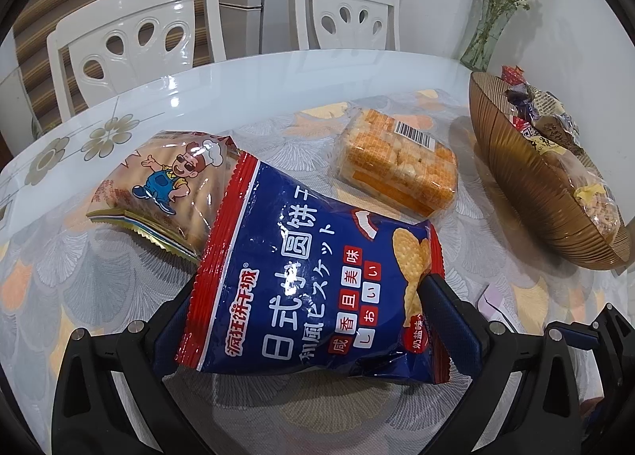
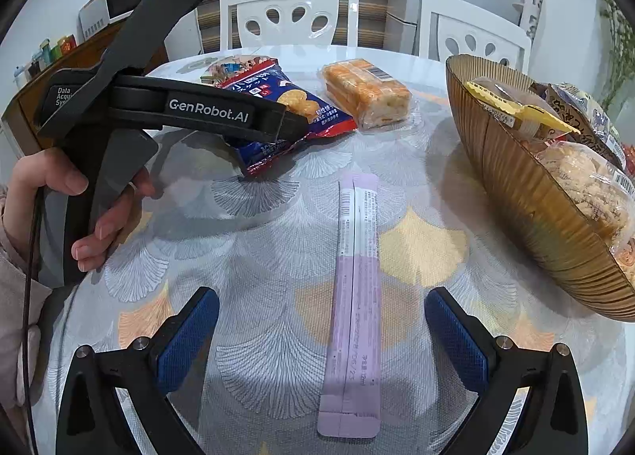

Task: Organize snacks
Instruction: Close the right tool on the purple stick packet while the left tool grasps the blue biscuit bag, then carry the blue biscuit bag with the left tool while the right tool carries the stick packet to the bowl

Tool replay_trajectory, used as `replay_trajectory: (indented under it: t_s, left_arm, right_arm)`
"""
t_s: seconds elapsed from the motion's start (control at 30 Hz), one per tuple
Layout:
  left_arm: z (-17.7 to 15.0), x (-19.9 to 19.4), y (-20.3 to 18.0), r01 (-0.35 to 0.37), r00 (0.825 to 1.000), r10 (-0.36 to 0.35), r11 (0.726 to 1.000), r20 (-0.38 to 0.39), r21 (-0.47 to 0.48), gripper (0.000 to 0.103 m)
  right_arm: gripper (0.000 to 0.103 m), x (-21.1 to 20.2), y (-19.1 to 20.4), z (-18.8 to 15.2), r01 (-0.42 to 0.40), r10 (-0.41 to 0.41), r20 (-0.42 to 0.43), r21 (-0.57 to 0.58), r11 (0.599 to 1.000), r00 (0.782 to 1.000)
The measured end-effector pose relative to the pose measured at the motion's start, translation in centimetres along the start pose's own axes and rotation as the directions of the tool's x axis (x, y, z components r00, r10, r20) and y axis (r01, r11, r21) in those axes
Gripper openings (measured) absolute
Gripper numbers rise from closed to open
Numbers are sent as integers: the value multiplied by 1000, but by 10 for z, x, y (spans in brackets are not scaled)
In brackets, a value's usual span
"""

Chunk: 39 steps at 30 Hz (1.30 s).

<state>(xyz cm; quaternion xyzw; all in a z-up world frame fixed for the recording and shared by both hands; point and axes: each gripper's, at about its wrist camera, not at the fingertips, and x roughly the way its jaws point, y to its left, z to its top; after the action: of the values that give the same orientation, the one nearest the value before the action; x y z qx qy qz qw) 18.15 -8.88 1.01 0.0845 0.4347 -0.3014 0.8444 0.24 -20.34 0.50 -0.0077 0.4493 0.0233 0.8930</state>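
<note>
While lifted: blue biscuit bag [image 1: 313, 276] pinched in left tongs [image 1: 301, 316]; keep level toward bowl [image 1: 528, 193].
Right tongs [image 2: 321, 340]: wide, straddling lilac sachet [image 2: 353, 296].

Blue cracker bag [image 1: 301, 272] with red edges and white lettering; wafer pack [image 1: 397, 165] checked orange and cream; lilac sachet [image 2: 355, 296]; ribbed amber bowl [image 2: 516, 193] — tablecloth [image 2: 258, 240] grey and orange fans.

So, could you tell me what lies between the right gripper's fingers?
The lilac stick sachet lies lengthwise on the tablecloth between the open right gripper fingers, untouched; right wrist view.
</note>
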Motion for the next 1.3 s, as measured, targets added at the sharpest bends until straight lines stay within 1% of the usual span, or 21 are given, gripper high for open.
replay_trajectory:
  t_s: [0.1,0.13,0.17,0.2,0.23,0.3,0.37,0.4,0.43,0.47,0.5,0.6,0.7,0.77,0.83,0.97,1.13,1.17,1.23,1.3]
  left_arm:
    - [0,0,0,0,1000,0,1000,0,0,103]
    - [0,0,0,0,1000,0,1000,0,0,103]
    - [0,0,1,0,1000,0,1000,0,0,103]
    - [0,0,1,0,1000,0,1000,0,0,103]
    - [0,0,0,0,1000,0,1000,0,0,103]
    - [0,0,1,-1,1000,1,1000,0,0,103]
    - [-1,-2,-1,-12,1000,12,1000,7,2,102]
    - [-2,-4,-2,-5,1000,5,1000,14,11,93]
    - [-4,-7,-6,32,999,-33,999,22,38,71]
    - [-7,-11,-12,54,998,-57,996,37,69,58]
    - [-8,-13,-18,78,996,-82,992,41,103,39]
    - [-12,-15,-34,49,997,-60,983,58,175,37]
    - [-12,-21,-30,80,992,-94,985,84,154,37]
    - [-12,-26,-24,104,988,-118,986,104,129,37]
    - [-12,-31,-20,123,982,-137,987,132,105,37]
    - [-14,-37,-20,128,977,-143,986,157,105,37]
    - [-15,-50,-15,142,960,-158,986,232,87,37]
    - [-15,-51,-13,145,957,-161,986,242,82,37]
    - [-15,-54,-10,150,950,-163,986,266,69,37]
    - [-14,-55,-8,148,948,-159,987,277,61,37]
  right_arm:
    - [101,-2,0,-1,-11,11,7,0,1000,1000]
    - [90,-6,0,-2,-20,20,25,-2,1000,999]
    - [65,-10,0,-2,-22,22,43,-3,1000,999]
    - [49,-14,0,-3,-28,28,65,0,1000,998]
    - [21,-16,-2,-4,-49,48,74,8,999,996]
    - [20,-15,-4,-4,-69,67,79,22,997,995]
    - [19,-15,-4,-4,-73,71,86,24,997,994]
    - [19,-15,-3,-4,-70,68,89,21,997,994]
    - [19,-16,-2,-4,-70,68,92,17,997,993]
    - [19,-16,-1,-4,-78,76,97,12,997,992]
    - [19,-17,0,-5,-84,83,101,10,996,991]
    - [19,-18,-2,-5,-99,97,111,14,995,989]
    - [19,-23,-6,-8,-102,98,132,28,994,986]
    - [19,-29,-8,-10,-118,112,162,30,993,980]
    - [19,-38,-8,-13,-135,127,207,25,990,970]
    - [19,-53,-7,-18,-139,129,287,12,990,949]
    - [19,-68,-19,-24,-207,178,384,34,978,906]
    - [19,-73,-23,-26,-235,199,414,38,971,888]
    - [19,-79,-27,-29,-265,217,458,43,963,862]
    - [19,-80,-29,-30,-272,216,468,55,961,857]
